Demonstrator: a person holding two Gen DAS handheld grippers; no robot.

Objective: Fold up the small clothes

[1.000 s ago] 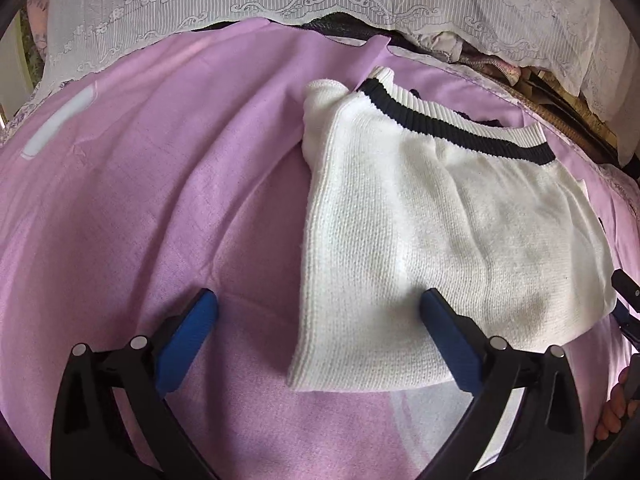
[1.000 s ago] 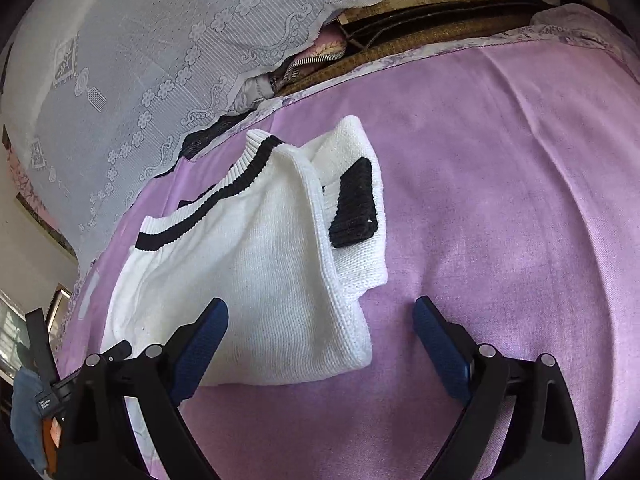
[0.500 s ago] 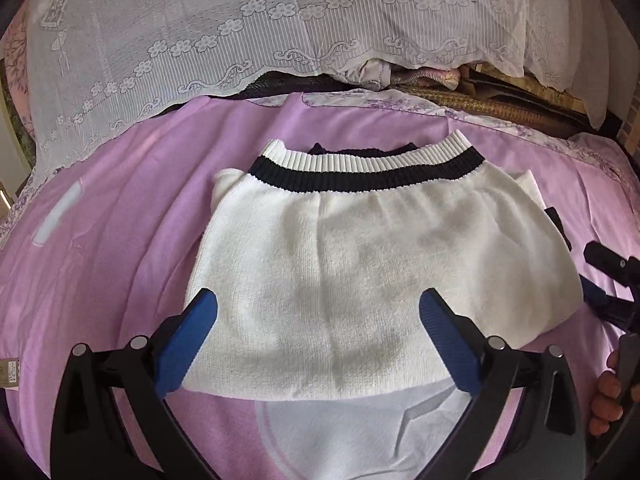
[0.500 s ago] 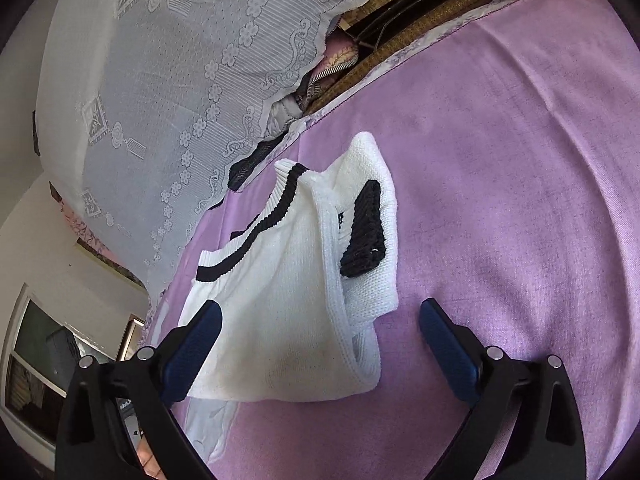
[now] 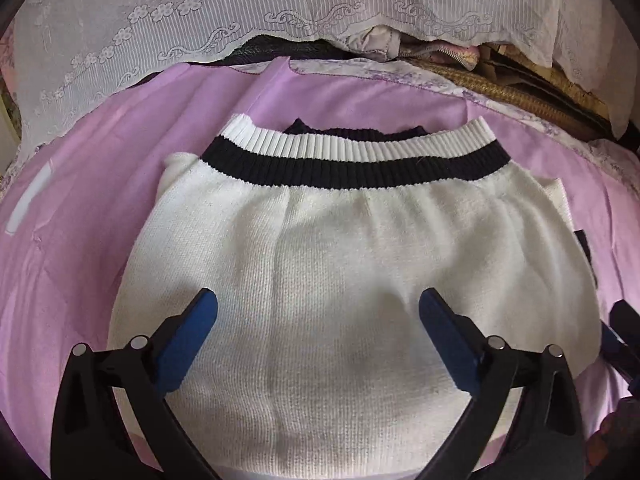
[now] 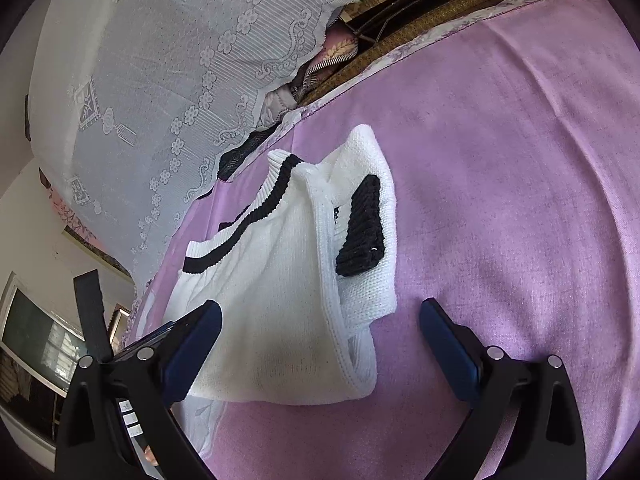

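Purple cloth [image 5: 100,240] covers the bed, and white lace [image 5: 200,20] hangs along the back.

From the left wrist view, the white sweater [image 5: 360,280] lies flat on the purple cloth, right in front of the left gripper [image 5: 318,320]. It is already folded into a wide block. Its long side runs from left to right, and its black and white ribbed band [image 5: 352,156] is on the far edge. The left gripper hangs over the near half of the sweater with its jaws wide apart and nothing pinched between them. The near edge of the sweater sits low between the two blue pads [image 5: 188,340].

From the right wrist view, the sweater [image 6: 272,300] lies ahead and to the left of the right gripper [image 6: 320,344]. A folded sleeve with a black cuff [image 6: 362,228] sticks out on the sweater's right end. The right gripper is wide apart too and grips nothing. Its left pad is over the sweater, and its right pad is over bare cloth.

I think the left gripper is better placed for the next fold, from the near edge up to the band.
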